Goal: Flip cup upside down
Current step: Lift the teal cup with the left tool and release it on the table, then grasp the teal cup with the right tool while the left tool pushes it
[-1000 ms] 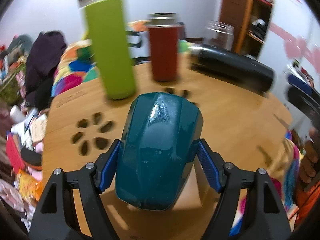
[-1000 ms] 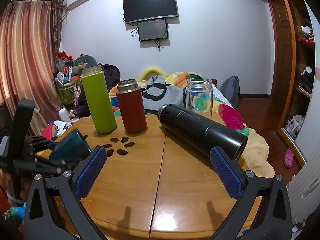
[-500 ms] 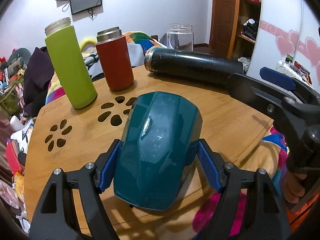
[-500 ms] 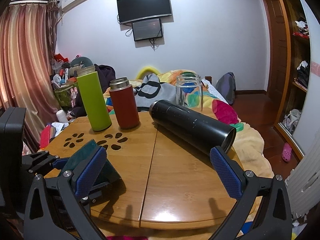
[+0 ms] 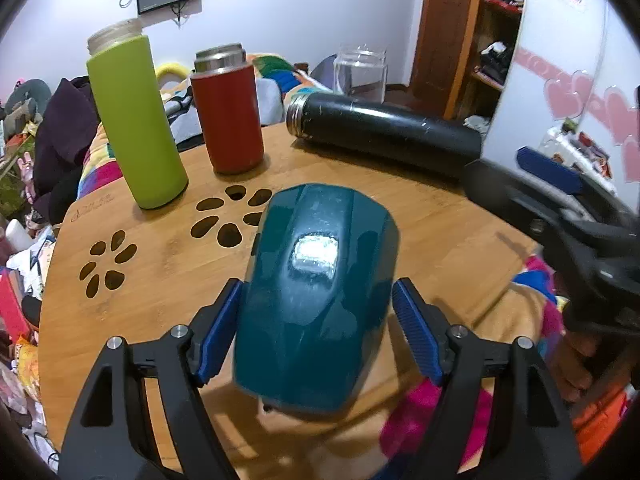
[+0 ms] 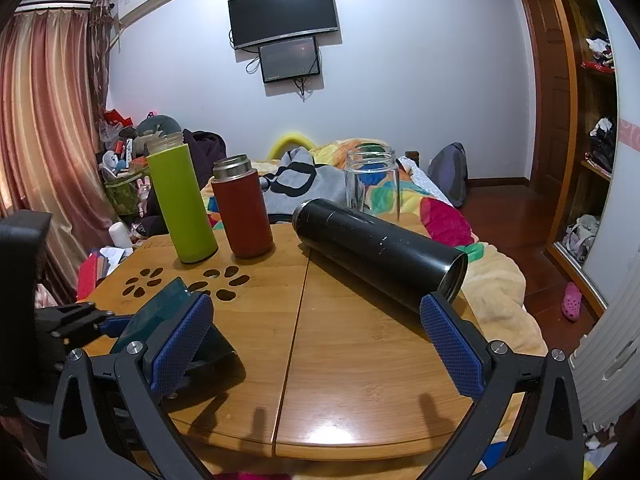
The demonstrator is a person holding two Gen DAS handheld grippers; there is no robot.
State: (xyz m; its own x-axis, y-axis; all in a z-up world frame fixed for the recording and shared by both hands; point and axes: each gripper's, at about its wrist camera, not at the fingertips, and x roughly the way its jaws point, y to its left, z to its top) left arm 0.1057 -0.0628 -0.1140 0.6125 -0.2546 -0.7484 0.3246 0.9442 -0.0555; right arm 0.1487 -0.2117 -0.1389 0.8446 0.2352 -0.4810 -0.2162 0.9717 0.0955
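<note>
A teal cup (image 5: 316, 292) sits between the blue pads of my left gripper (image 5: 320, 336), its closed base pointing away and tilted up. The left pad touches it; a narrow gap shows at the right pad. In the right wrist view the cup (image 6: 160, 312) rests on the round wooden table (image 6: 360, 360) at the near left, partly hidden behind my right gripper's left finger (image 6: 182, 344). My right gripper (image 6: 320, 348) is open and empty over the table's front part. It also shows in the left wrist view (image 5: 560, 208) at the right.
A green bottle (image 6: 182, 204) and a red flask (image 6: 242, 208) stand at the table's back left. A black flask (image 6: 380, 252) lies on its side across the back right, with a glass jar (image 6: 372, 184) behind it. A bed with colourful bedding lies beyond.
My left gripper has swung and come down with the cup, which now rests on the table. Its pads have eased apart a little. The right gripper barely moved.
</note>
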